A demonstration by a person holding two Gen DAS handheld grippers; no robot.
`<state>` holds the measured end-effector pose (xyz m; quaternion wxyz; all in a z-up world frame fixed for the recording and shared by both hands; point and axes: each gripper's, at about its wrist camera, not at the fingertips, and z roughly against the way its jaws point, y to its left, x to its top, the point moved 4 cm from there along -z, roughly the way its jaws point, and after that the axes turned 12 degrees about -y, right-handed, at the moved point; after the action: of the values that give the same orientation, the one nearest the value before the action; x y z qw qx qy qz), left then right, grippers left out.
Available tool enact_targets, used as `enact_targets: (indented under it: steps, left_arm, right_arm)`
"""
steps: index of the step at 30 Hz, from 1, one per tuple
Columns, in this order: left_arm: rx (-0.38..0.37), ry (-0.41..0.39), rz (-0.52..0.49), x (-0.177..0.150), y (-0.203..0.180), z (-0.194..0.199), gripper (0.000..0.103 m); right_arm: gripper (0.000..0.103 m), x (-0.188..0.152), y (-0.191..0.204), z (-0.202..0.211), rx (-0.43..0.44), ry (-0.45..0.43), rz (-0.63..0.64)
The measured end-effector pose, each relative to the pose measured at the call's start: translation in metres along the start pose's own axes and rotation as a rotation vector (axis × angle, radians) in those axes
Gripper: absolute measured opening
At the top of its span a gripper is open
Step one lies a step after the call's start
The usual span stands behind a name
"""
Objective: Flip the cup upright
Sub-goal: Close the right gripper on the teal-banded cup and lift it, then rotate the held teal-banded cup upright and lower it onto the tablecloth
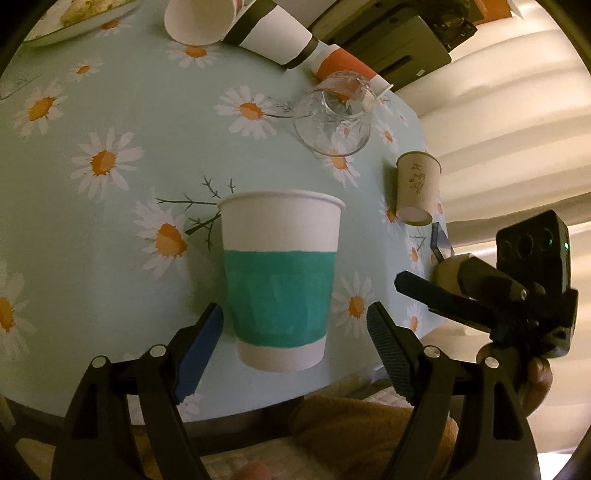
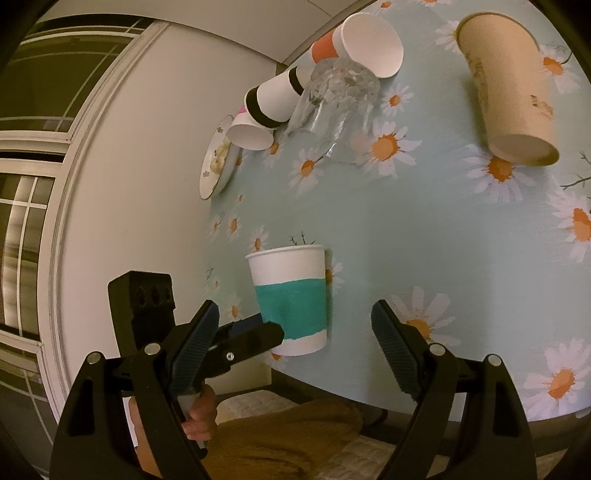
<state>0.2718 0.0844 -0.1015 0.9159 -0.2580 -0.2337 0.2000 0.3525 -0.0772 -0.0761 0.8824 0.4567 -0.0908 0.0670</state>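
A white paper cup with a teal band (image 1: 279, 280) stands upright on the daisy tablecloth, near the table's front edge. My left gripper (image 1: 295, 325) is open, its fingers on either side of the cup's lower half with gaps to the cup. In the right wrist view the same cup (image 2: 290, 299) stands left of centre, with the left gripper's fingers (image 2: 255, 338) beside it. My right gripper (image 2: 295, 332) is open and empty, off the table's edge; it also shows in the left wrist view (image 1: 480, 299).
A tan paper cup (image 1: 417, 192) (image 2: 513, 92) lies on its side by the table's right edge. A clear glass (image 1: 332, 118) (image 2: 336, 96) lies tipped over. Behind it lie several paper cups (image 1: 273, 33) (image 2: 273, 99). A plate with food (image 1: 74, 22) (image 2: 218, 162) sits at the far corner.
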Motion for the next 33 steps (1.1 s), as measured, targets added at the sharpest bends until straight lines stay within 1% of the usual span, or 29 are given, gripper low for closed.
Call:
enact_targets:
  steps: [3,9,12,15,17,20,23,25,28,30,33]
  left_arm:
    - [-0.010,-0.007,-0.008,-0.002,0.001,0.006,0.078]
    - [-0.074,-0.029,-0.032,-0.016,0.001,0.028,0.078]
    - [-0.090,-0.047,-0.042,-0.028,0.005,0.041,0.078]
    - [-0.086,-0.081,-0.047,-0.039,0.012,0.055,0.078]
    - [-0.089,-0.100,-0.043,-0.045,0.016,0.061,0.078]
    - [-0.103,-0.124,-0.030,-0.054,0.022,0.069,0.078]
    - [-0.122,-0.151,0.004,-0.060,0.030,0.074,0.078]
    - [-0.128,-0.166,0.031,-0.063,0.037,0.076,0.078]
    - [-0.120,-0.184,0.046,-0.066,0.044,0.078,0.078]
    - [-0.121,-0.193,0.055,-0.066,0.047,0.080,0.078]
    - [-0.118,-0.209,0.051,-0.063,0.047,0.083,0.078]
  right_arm:
    - [0.084,-0.001,0.003,-0.008,-0.002,0.010,0.006]
    - [0.084,-0.006,0.016,-0.035,-0.025,0.053,0.037]
    - [0.084,-0.008,0.020,-0.050,-0.052,0.077,0.062]
    - [0.084,-0.010,0.022,-0.063,-0.123,0.093,0.117]
    - [0.081,-0.011,0.024,-0.067,-0.158,0.097,0.152]
    - [0.079,-0.014,0.024,-0.076,-0.186,0.121,0.176]
    - [0.075,-0.018,0.024,-0.084,-0.203,0.143,0.200]
    - [0.070,-0.020,0.026,-0.088,-0.219,0.147,0.220]
    - [0.064,-0.020,0.029,-0.093,-0.235,0.149,0.245]
    - [0.064,-0.021,0.032,-0.093,-0.246,0.141,0.264]
    - [0.063,-0.022,0.036,-0.089,-0.236,0.125,0.277]
